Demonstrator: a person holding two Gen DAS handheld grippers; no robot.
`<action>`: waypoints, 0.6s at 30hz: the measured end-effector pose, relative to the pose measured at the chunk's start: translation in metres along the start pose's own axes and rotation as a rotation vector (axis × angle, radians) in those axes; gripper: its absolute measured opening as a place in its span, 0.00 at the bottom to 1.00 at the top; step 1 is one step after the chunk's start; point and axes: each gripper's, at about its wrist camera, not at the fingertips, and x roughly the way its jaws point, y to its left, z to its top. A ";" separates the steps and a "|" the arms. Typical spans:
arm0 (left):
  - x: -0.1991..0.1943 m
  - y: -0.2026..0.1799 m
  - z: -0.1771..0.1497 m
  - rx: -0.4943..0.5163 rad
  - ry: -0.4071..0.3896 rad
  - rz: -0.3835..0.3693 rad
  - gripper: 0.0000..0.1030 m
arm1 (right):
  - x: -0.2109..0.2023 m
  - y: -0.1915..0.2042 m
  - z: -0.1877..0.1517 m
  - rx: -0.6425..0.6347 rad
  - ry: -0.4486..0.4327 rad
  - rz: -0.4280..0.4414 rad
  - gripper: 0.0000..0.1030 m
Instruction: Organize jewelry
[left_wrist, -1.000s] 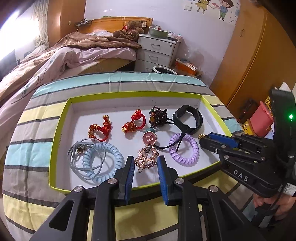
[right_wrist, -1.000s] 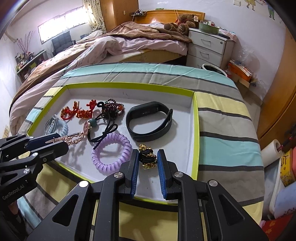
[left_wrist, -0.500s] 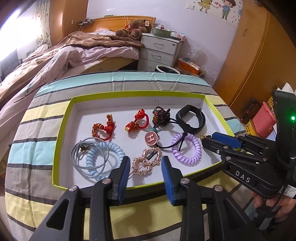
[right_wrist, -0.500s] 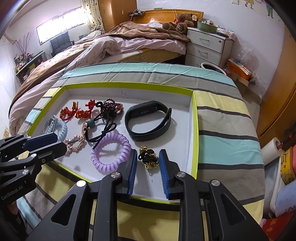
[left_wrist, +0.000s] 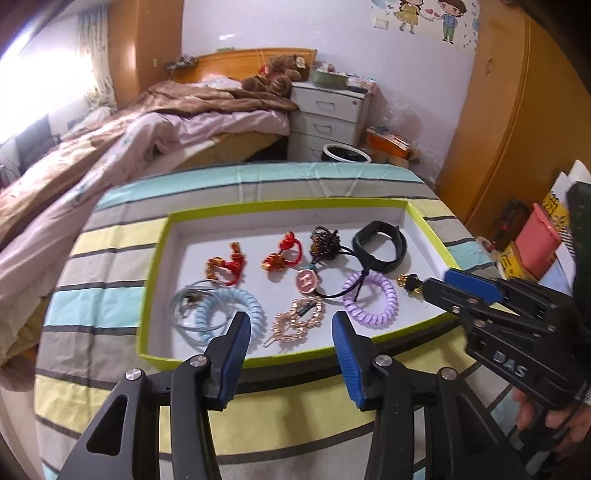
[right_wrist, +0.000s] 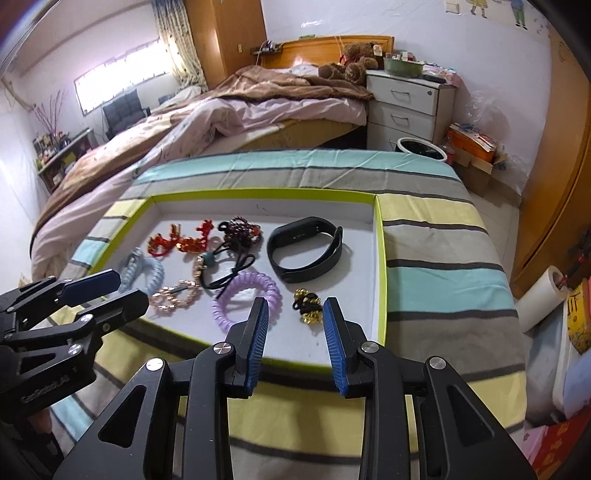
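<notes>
**Gold clip and gold-and-black tie set down as both grippers let go in the tray**

Left wrist view: I have the left gripper standing wide, its jaws having just been opening, with nothing pressed between the blue pads. The gold clip lies flat on the tray floor, framed by the fingers but apart from them, near the front rim between the blue coil and the purple coil. To finish this release cleanly, I judge I should draw back along the fingers' own line, so that neither pad snags the clip's pin.

Right wrist view: my right gripper is parted to a middling gap, also just opened, and holds nothing. The gold-and-black tie rests on the tray floor just beyond the fingertips, beside the purple coil and in front of the black band. Here too I would lift away without sweeping sideways; the tie looks light and easily dragged.
</notes>
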 end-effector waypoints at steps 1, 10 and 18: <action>-0.002 0.000 -0.001 0.001 -0.001 0.013 0.44 | -0.006 0.001 -0.002 0.010 -0.013 0.007 0.31; -0.028 0.003 -0.020 -0.039 -0.044 0.078 0.44 | -0.037 0.014 -0.020 0.038 -0.075 0.024 0.32; -0.040 0.002 -0.030 -0.057 -0.051 0.060 0.44 | -0.046 0.029 -0.035 0.027 -0.086 0.017 0.32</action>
